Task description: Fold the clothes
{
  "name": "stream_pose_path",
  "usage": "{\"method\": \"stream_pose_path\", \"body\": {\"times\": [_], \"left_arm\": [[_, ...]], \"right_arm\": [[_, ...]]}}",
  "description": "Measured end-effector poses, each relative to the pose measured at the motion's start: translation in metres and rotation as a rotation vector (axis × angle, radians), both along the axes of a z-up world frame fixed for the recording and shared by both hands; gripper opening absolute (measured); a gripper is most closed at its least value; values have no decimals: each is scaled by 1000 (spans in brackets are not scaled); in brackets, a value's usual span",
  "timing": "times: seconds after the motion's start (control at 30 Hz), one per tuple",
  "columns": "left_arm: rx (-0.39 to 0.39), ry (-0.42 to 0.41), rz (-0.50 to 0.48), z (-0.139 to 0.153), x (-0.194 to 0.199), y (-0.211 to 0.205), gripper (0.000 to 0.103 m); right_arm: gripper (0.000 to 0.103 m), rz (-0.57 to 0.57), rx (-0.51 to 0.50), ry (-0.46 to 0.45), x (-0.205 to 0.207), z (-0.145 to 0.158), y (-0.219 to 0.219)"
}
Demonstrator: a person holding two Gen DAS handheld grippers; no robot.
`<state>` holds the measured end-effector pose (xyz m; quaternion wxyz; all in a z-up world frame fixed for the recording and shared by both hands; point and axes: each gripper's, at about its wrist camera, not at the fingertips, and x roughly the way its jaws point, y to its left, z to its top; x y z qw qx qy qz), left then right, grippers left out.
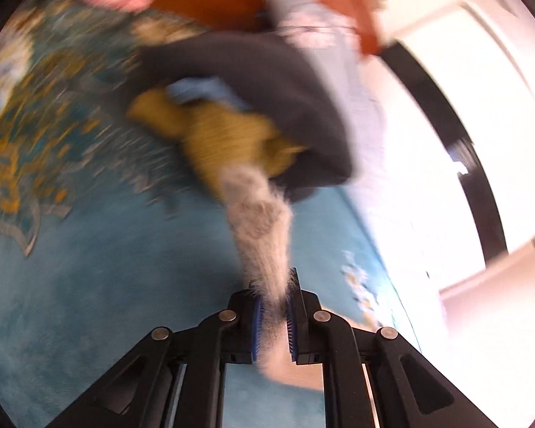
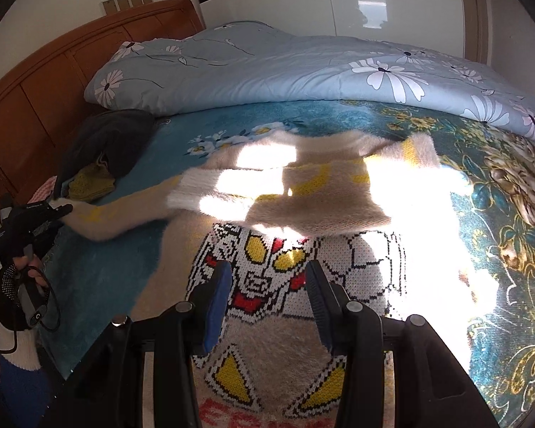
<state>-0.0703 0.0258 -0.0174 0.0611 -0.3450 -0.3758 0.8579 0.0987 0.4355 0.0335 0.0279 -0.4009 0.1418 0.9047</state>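
A fuzzy beige sweater [image 2: 267, 342] with a knitted robot-face pattern lies flat on the blue floral bedsheet [image 2: 488, 192]. One sleeve [image 2: 303, 192] is folded across its chest. My left gripper [image 1: 275, 306] is shut on the cuff of the other sleeve [image 1: 260, 221], stretched out to the side; it also shows at the left edge of the right wrist view [image 2: 59, 210]. My right gripper [image 2: 265, 285] is open and empty, hovering above the sweater's front. The left wrist view is motion-blurred.
A dark garment [image 2: 107, 142] lies over a yellow-green one [image 2: 89, 185] near the wooden headboard [image 2: 53, 78]. A pale blue flowered quilt [image 2: 303, 71] is bunched along the far side of the bed. White wardrobe doors [image 2: 303, 3] stand behind.
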Motion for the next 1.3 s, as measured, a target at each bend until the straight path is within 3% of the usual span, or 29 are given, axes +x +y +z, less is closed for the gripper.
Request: {"method": "stream_pose_path", "body": {"times": [0.13, 0.3, 0.53, 0.63, 0.77, 0.9, 1.1, 1.17, 1.23, 1.3], "left_arm": [[-52, 129, -126, 48, 6, 45, 12], [-106, 260, -272, 113, 10, 127, 12], [-173, 342, -547, 153, 17, 278, 12], [-226, 324, -630, 147, 26, 328, 12], [-266, 230, -723, 116, 34, 392, 12], [-363, 158, -809, 82, 46, 443, 12], [-450, 22, -884, 18, 48, 475, 12], [-459, 12, -908, 4, 50, 477, 13], [-452, 27, -932, 2, 55, 476, 20], [-424, 41, -965, 7, 62, 472, 39]], "right_arm": [[45, -37, -31, 32, 11, 2, 24], [45, -137, -174, 63, 30, -18, 69], [45, -208, -257, 117, 53, -33, 104], [45, -240, -277, 147, 66, -34, 116], [45, -300, -284, 191, 85, -35, 134], [45, -368, -327, 231, 102, -43, 151], [45, -419, -374, 221, 113, -60, 163], [45, -431, -381, 222, 117, -63, 165], [45, -441, -382, 221, 118, -65, 168], [45, -443, -382, 214, 117, -66, 168]]}}
